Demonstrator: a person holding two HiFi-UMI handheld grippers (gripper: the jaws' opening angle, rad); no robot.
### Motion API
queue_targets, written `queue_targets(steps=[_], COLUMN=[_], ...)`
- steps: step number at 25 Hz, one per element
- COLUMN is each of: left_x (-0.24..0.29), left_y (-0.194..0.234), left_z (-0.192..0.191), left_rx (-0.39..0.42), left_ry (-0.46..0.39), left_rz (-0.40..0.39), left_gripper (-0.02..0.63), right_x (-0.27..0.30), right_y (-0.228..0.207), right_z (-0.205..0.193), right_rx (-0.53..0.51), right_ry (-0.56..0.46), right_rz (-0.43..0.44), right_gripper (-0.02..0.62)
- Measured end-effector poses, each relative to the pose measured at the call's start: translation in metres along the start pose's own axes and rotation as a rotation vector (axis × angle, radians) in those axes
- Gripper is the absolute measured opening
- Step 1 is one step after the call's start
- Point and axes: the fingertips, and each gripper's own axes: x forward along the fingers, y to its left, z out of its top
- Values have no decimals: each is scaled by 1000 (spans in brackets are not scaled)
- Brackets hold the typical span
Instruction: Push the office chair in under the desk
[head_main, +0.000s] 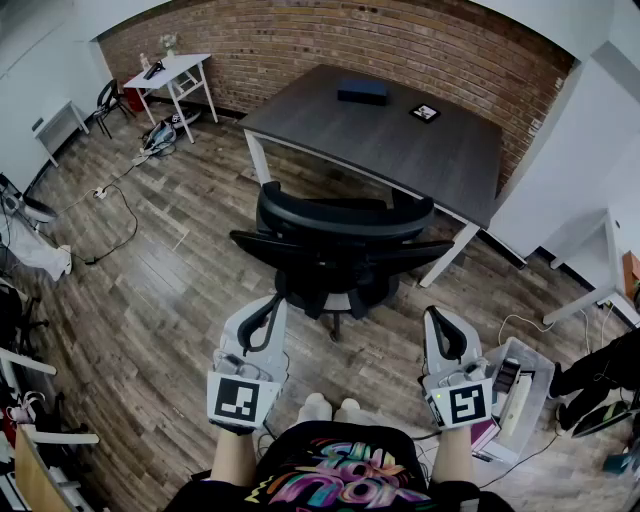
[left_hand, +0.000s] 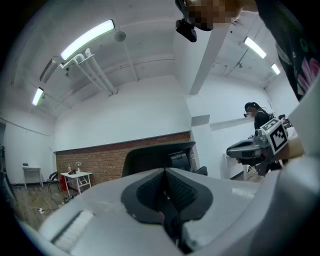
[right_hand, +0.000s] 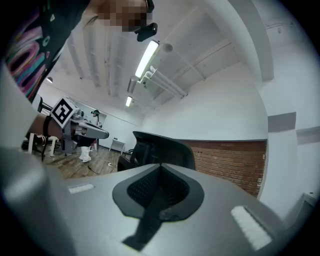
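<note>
You're standing behind the black mesh-backed office chair (head_main: 335, 245) at frame centre, not yet under the dark grey rectangular desk (head_main: 400, 130). The left gripper (head_main: 266, 308) and right gripper (head_main: 441, 320) are both pressed together, empty. Next you're likely meeting the backrest and pushing forward.

Your room was bright all over. Long light tubes (left_hand: 87, 39) on the ceiling gave white light, and they glowed so hard in both gripper views that their edges washed out. The desk (head_main: 400, 140) had a soft shine on top. The office chair (head_main: 335, 245) was so dark that you could hardly tell its parts apart. All three pictures bent at the edges, and the gripper views had black corners. The left gripper (left_hand: 164, 172) looked blurry close to the lens.
</note>
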Motion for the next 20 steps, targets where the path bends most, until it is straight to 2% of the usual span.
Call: queue_targets(steps=[5,10,14,18,20], left_x=[4,2,-2,-3,-3], left_y=[-9,-14,-18,-21,-21], left_z=[0,-5,-16,-23,-26], left_rx=[31,23,20,51,112], left_ry=[2,18,66,88,100], left_rz=[0,24,33,45,41], left_gripper=[2,2,2,48,80], right_x=[-8,-9,-9,-9,-6], right_y=[-6,-10,-17,-18,-19], right_z=[-3,-6,-10,-15,-19], right_rx=[44,43,59,40,13], right_ry=[-30,-45,-52,-55,-42], right_rz=[-1,30,55,97,123], right_gripper=[0,2,3,36,70])
